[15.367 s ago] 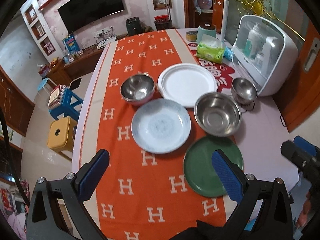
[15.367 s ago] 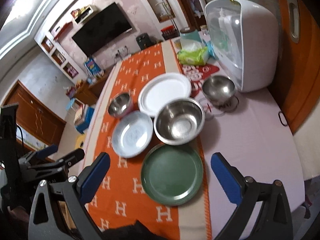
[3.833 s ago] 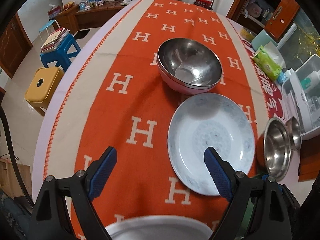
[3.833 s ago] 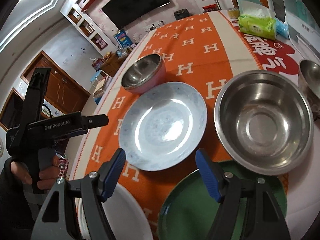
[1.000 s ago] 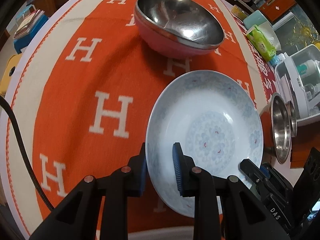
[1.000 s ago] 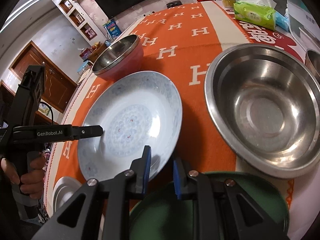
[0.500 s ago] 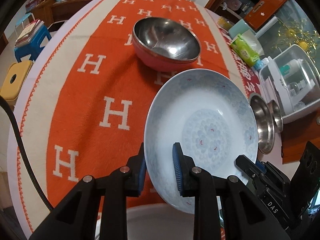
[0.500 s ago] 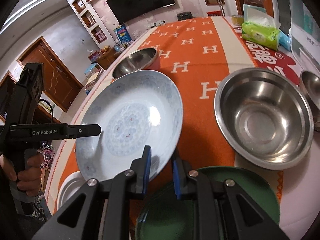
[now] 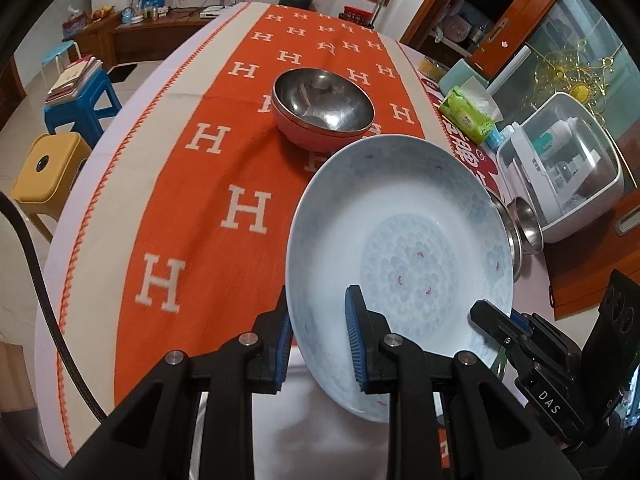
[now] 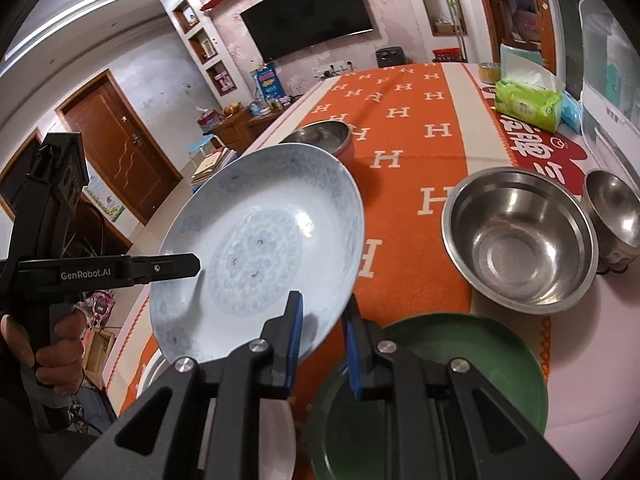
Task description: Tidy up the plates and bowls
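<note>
Plate (image 9: 404, 240), pale blue glazed porcelain with a floral medallion, is pinched at its rim by both claws and held tilted above the table. Left gripper (image 9: 320, 344) and right gripper (image 10: 322, 344) are each nearly closed, blue ribbed pads clamping the thin edge. Beneath: green plate (image 10: 460, 380), matte; large steel bowl (image 10: 520, 236), shiny; orange H-patterned cloth (image 9: 192, 208), woven.

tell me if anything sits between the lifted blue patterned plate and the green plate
Nothing visible does. The blue patterned plate, clamped by both the left gripper and right gripper, hangs tilted beside the green plate, whose face is bare.
</note>
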Tool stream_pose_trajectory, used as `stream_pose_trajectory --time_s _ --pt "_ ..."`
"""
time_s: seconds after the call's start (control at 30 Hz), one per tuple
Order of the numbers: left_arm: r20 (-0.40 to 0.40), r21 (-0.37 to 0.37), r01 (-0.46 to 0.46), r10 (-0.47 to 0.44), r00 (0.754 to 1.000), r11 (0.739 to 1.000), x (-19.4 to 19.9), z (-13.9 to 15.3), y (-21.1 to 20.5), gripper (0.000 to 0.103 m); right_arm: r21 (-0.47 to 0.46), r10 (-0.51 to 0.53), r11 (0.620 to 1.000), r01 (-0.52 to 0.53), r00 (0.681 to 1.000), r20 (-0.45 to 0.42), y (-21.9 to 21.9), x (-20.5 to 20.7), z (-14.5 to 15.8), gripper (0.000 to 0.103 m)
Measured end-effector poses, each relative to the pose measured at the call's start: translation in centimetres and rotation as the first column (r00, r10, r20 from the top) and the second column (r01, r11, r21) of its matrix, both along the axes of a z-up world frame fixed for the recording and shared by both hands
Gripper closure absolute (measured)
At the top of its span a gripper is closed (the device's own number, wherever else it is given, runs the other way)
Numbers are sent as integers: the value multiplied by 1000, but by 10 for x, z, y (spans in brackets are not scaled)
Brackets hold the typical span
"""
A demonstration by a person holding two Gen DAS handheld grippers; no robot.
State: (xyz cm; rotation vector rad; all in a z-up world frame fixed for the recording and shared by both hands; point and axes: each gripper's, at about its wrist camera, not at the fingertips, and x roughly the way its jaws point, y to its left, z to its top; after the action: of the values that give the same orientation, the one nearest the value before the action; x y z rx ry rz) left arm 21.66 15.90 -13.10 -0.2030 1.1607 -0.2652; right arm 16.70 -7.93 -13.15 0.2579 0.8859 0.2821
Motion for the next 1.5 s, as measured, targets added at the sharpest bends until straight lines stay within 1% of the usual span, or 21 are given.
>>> stream_pose_trajectory --time_s 0.3,0.63,1.03,1.27,1.5 --pt "32 0 -35 35 999 999 -44 17 11 81 -15 65 998 -65 998 26 9 -25 12 84" --pt "42 1 -63 63 997 998 -83 23 19 80 -35 121 992 -120 992 30 20 -52 17 84" --pt "-20 20 -68 69 997 997 -126 11 32 80 -51 151 987 -153 988 -33 38 -84 8 84" --pt "-68 43 -42 44 997 998 -137 -3 40 80 -65 153 985 -160 984 -96 50 -95 -4 84" --pt "-122 49 -7 13 992 999 -140 -17 48 80 -73 134 987 -146 979 -152 61 -104 -17 84"
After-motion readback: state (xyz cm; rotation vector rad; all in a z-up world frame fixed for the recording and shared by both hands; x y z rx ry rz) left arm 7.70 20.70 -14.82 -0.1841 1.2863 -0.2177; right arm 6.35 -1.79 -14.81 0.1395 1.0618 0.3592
